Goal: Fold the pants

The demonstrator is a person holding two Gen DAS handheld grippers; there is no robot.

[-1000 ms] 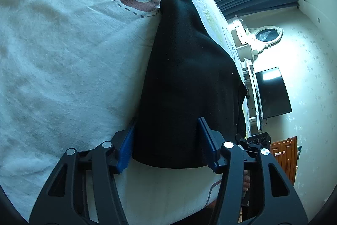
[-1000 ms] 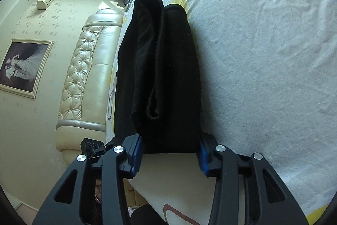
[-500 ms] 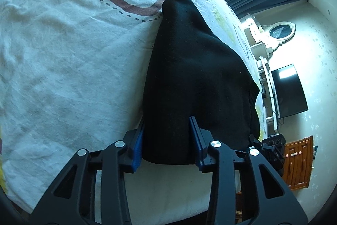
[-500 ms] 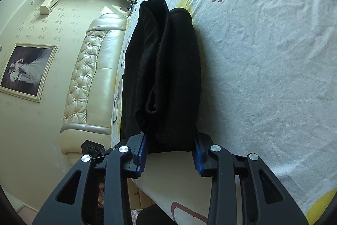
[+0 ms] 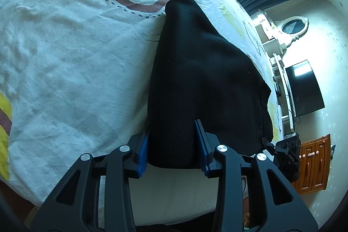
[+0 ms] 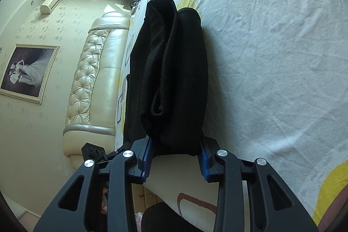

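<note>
Left gripper (image 5: pixel 173 145) and right gripper (image 6: pixel 175 153) both clamp the black pants' (image 5: pixel 202 79) near edge. Bedsheet (image 5: pixel 71 53) lies open toward 10 o'clock; headboard (image 6: pixel 91 79) at 9.

The black pants (image 5: pixel 202 84) lay folded into a thick, layered bundle on the patterned bed sheet (image 5: pixel 65 53), near its front edge. From the right side the stacked folds (image 6: pixel 171 79) showed as rolled layers, one curling inward. The near end of the bundle sat pinched between blue pads (image 5: pixel 143 151).
</note>
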